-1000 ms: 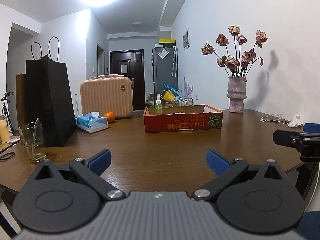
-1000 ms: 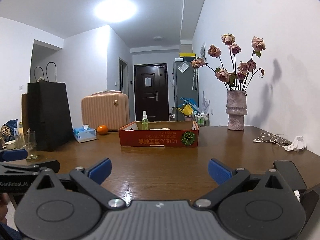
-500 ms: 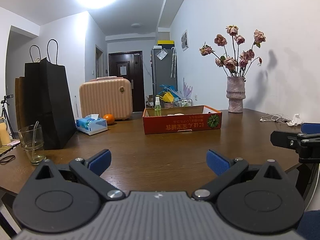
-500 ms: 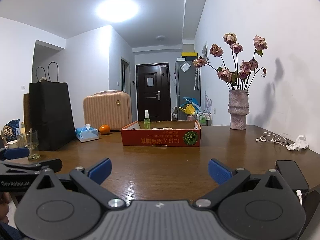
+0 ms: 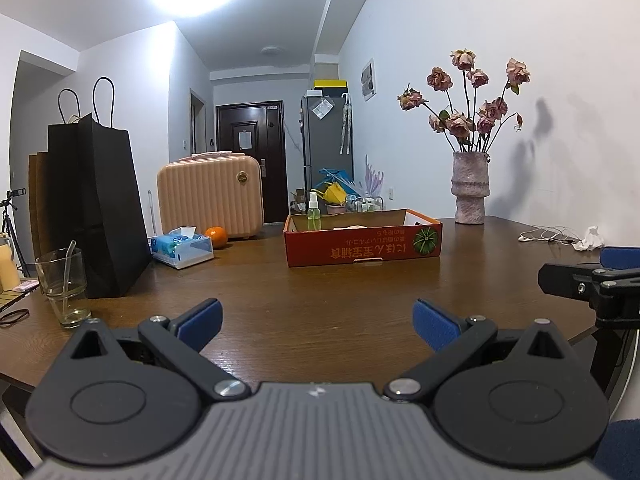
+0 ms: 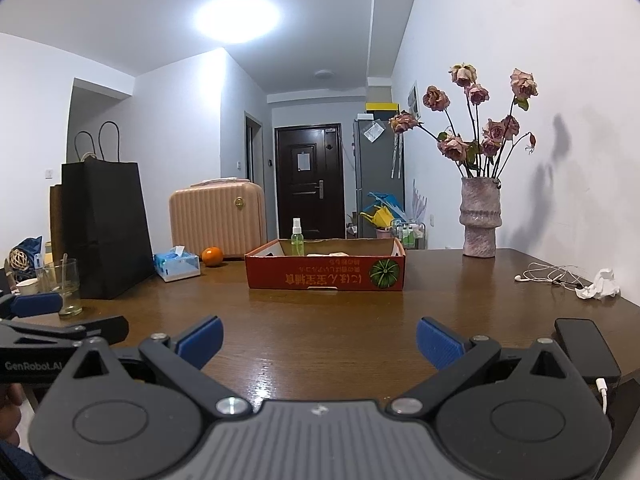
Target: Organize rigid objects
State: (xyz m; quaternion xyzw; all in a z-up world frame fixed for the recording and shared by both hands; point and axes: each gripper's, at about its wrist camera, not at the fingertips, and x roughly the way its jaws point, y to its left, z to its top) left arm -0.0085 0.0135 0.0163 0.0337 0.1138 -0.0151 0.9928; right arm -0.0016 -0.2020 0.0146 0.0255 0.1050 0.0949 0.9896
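Observation:
A red cardboard box stands mid-table, also in the right wrist view, with a small green spray bottle upright inside it. An orange, a blue tissue box and a glass with a straw stand at the left. A black phone lies near the front right edge. My left gripper is open and empty over the table's near edge. My right gripper is open and empty beside it.
A black paper bag and a pink suitcase stand at the left back. A vase of dried roses stands back right, with earphone cable and crumpled tissue near it.
Both views shifted slightly; the grippers stay open and nothing on the table has moved.

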